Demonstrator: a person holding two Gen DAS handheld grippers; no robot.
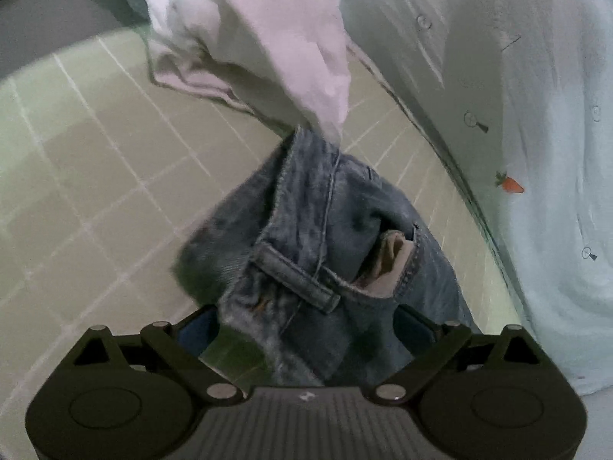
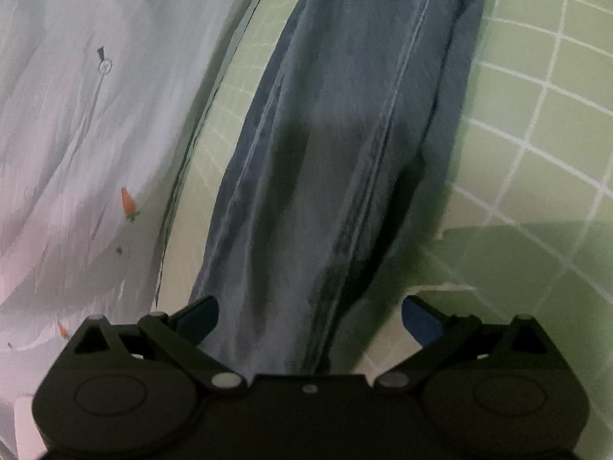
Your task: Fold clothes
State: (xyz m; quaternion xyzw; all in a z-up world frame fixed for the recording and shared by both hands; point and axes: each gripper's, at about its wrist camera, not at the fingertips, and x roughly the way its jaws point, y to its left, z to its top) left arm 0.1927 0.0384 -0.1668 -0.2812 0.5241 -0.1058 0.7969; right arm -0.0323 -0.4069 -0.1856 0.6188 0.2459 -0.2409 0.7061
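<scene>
Left wrist view: the jeans [image 1: 306, 237] lie bunched on the green gridded mat [image 1: 95, 176], waistband end nearest my camera, with a belt loop [image 1: 295, 276] running across the denim and a pale pocket lining [image 1: 390, 264] showing at an opening just right of it. My left gripper [image 1: 306, 326] is spread wide, and its jaws are opening at this moment; the waistband sits between them, but the pads do not press on it, so nothing is clamped. Beyond the jeans, a white garment [image 1: 268, 38] is heaped on the mat, its lower tip touching the far end of the denim. To the right, a pale sheet printed with small carrots [image 1: 536, 153] covers the surface beside the mat, its edge running along the mat's border.

Right wrist view: a long leg of the same jeans [image 2: 345, 134] stretches away from my camera across the mat [image 2: 536, 134], seams running lengthwise, the cloth somewhat blurred. My right gripper [image 2: 310, 318] stands apart, both blue-faced fingers [image 2: 417, 314] clear of the fabric on either side; the leg passes between them without being pinched. A shadow [image 2: 517, 253] falls on the mat to the right of the denim. The carrot-print sheet [image 2: 76, 153] lies to the left, separated from the leg by a narrow strip of bare mat.
</scene>
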